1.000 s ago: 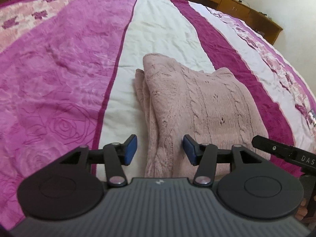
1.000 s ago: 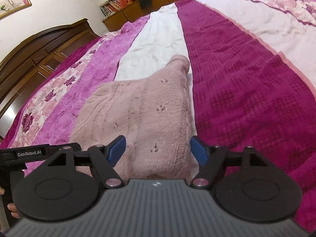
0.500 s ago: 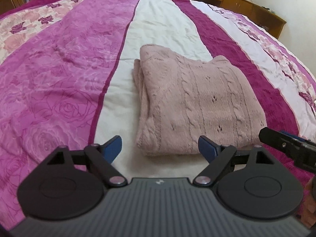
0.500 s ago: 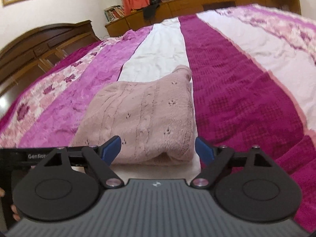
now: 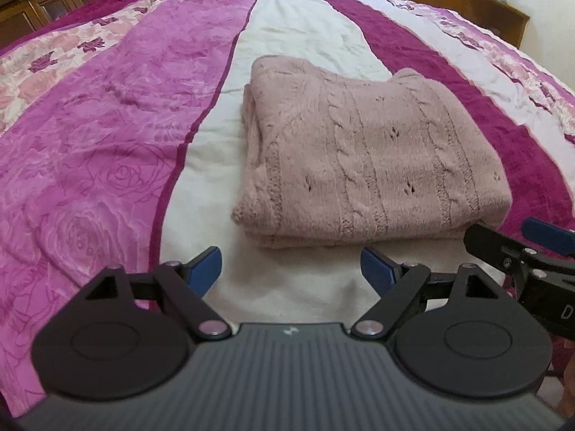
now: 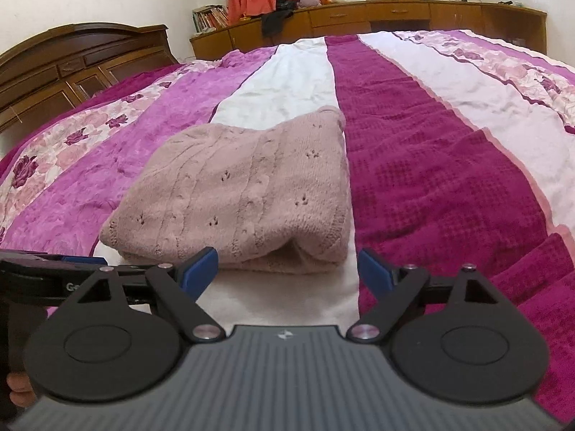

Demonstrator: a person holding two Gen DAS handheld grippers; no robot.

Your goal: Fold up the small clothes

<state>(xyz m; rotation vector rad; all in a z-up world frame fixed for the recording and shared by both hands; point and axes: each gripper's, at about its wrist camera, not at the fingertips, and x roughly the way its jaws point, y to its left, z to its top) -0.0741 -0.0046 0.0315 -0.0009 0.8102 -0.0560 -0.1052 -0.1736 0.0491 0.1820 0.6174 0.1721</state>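
Sweater (image 5: 363, 165), pink cable knit, lies folded into a thick, neat block on the striped bedspread (image 5: 100, 136), just ahead of my two tools. I see my left gripper (image 5: 290, 265) spread wide with nothing between its blue pads, the sweater's near edge just beyond them. My right gripper (image 6: 287, 264) is likewise released and empty, short of the same edge. I judge this garment finished; what is left, if anything, is other clothes, and none are in view.
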